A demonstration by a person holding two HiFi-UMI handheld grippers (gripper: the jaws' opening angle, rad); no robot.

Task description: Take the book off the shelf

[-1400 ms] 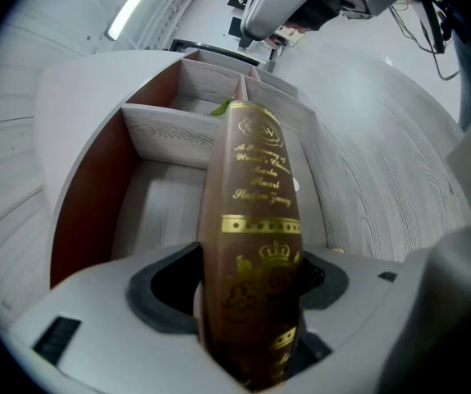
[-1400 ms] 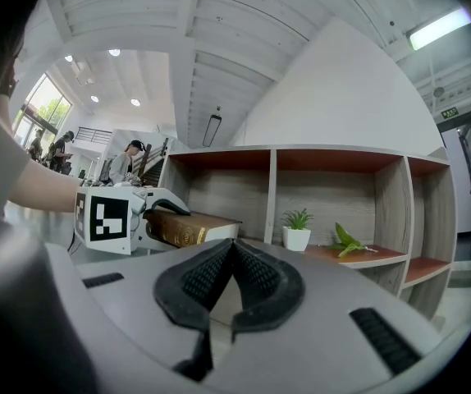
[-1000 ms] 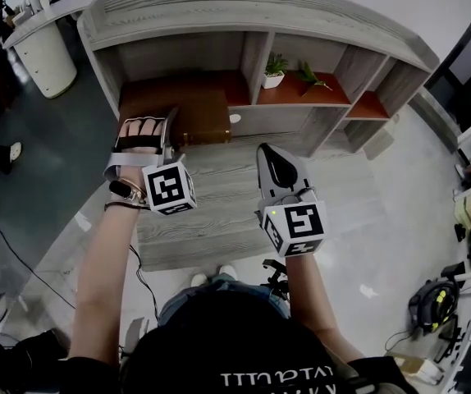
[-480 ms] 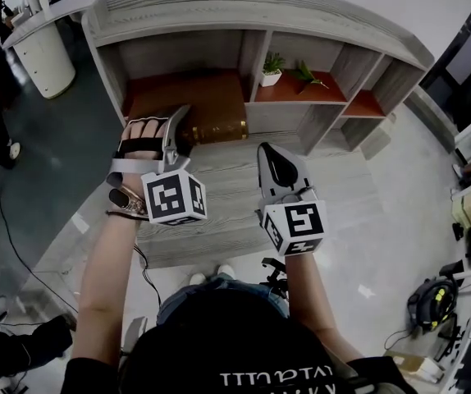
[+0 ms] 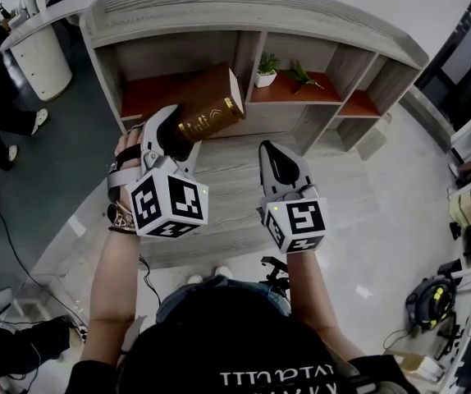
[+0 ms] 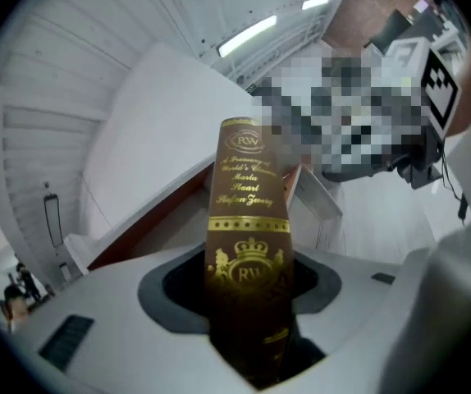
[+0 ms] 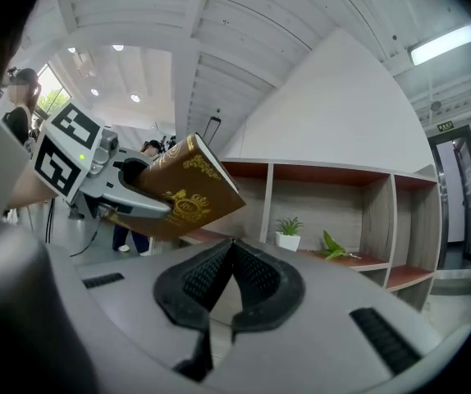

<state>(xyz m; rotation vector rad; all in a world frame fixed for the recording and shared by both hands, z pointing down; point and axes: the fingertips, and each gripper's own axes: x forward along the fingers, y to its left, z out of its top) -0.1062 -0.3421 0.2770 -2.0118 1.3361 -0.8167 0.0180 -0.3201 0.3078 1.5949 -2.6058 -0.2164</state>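
Observation:
A brown book (image 5: pixel 211 105) with gold print is clamped in my left gripper (image 5: pixel 174 134), whose jaws have just been closing with the book between them. It hangs tilted in the air in front of the grey wooden shelf (image 5: pixel 252 15), clear of the left compartment. In the left gripper view the book's spine (image 6: pixel 248 220) stands up between the jaws of my left gripper (image 6: pixel 248 290). My right gripper (image 5: pixel 278 164) hovers to the right, level, shut on nothing. In the right gripper view its pads meet at the right gripper (image 7: pixel 231 249), and the book (image 7: pixel 188 191) shows at upper left.
A small potted plant (image 5: pixel 267 70) and a green sprig (image 5: pixel 308 75) sit in the middle compartment. A low grey wooden platform (image 5: pixel 219 212) lies before the shelf. A white round cabinet (image 5: pixel 43 52) and a person's foot (image 5: pixel 38 120) are at left, gear (image 5: pixel 432 302) on the floor at right.
My left gripper has risen and rolled, drawing the book out of the left compartment and tipping it up. The right gripper has stayed put.

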